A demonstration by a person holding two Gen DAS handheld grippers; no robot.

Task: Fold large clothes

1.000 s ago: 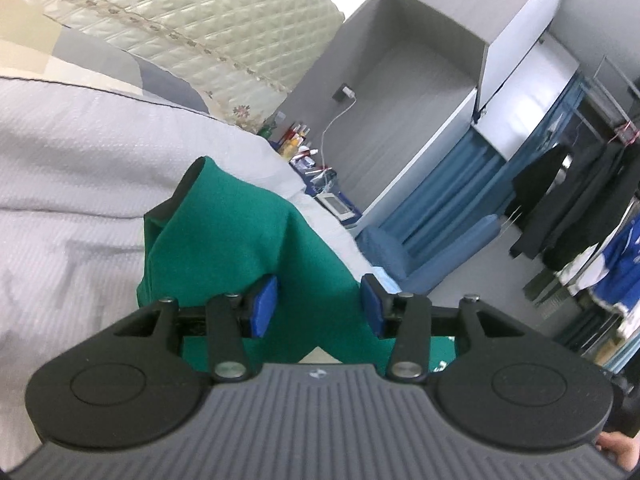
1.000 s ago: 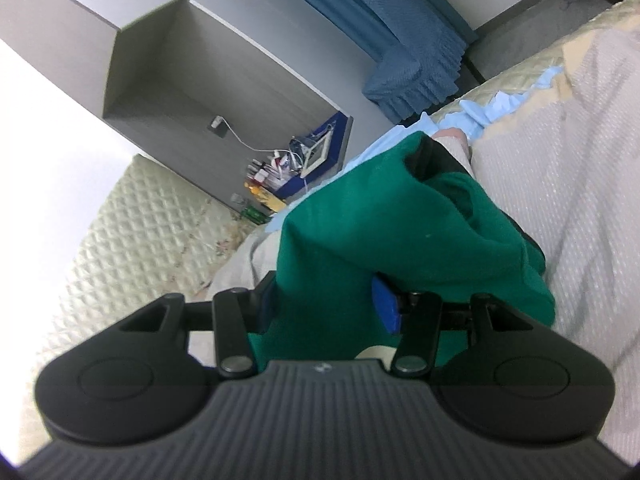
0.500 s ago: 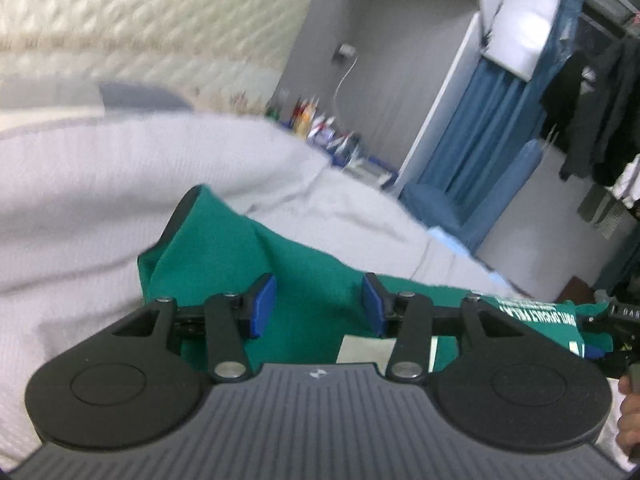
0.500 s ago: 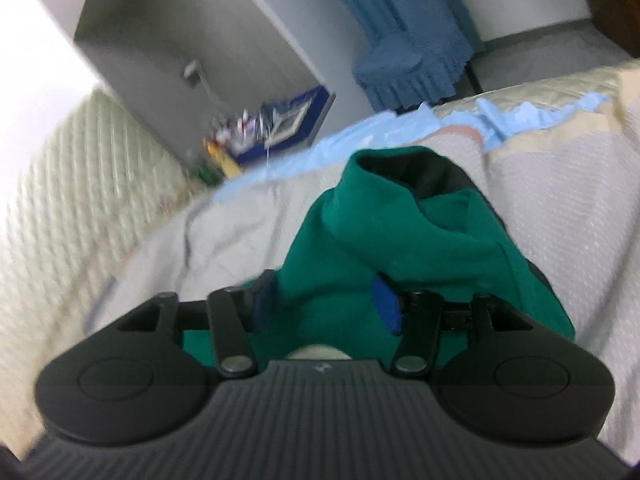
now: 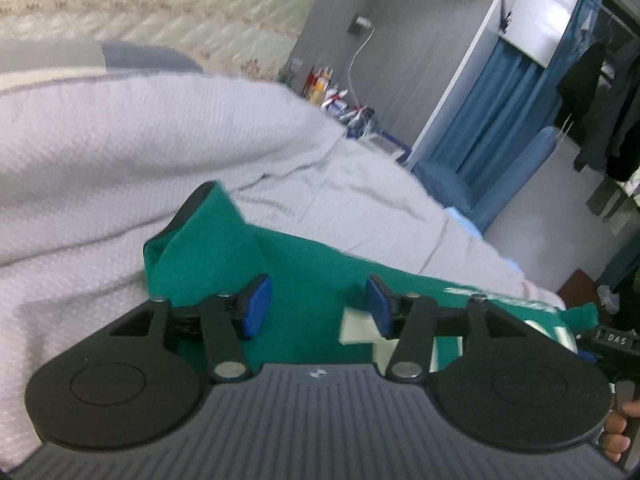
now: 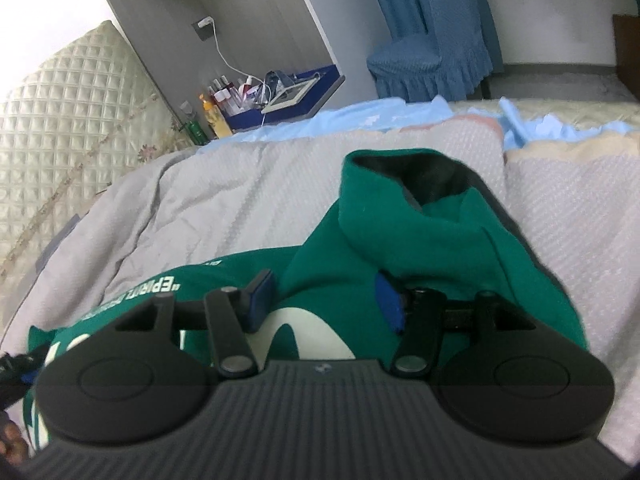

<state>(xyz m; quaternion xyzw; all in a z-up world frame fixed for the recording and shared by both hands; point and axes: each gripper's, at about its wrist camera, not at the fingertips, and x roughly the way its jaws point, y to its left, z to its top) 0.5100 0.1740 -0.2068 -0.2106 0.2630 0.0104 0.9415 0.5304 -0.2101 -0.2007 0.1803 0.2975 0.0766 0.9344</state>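
Both grippers, left [image 5: 318, 304] and right [image 6: 324, 304], stand apart over the green sweatshirt [image 6: 420, 240], its sleeve bunched at twelve o'clock, seemingly laid flat on the bedspread [image 5: 120, 152] for folding.

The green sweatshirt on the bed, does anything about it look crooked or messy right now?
Yes. The green sweatshirt lies bunched on the grey bedspread, not flat: one sleeve stands up in a rumpled hump with its dark cuff opening gaping. Nothing looks torn or spilled.
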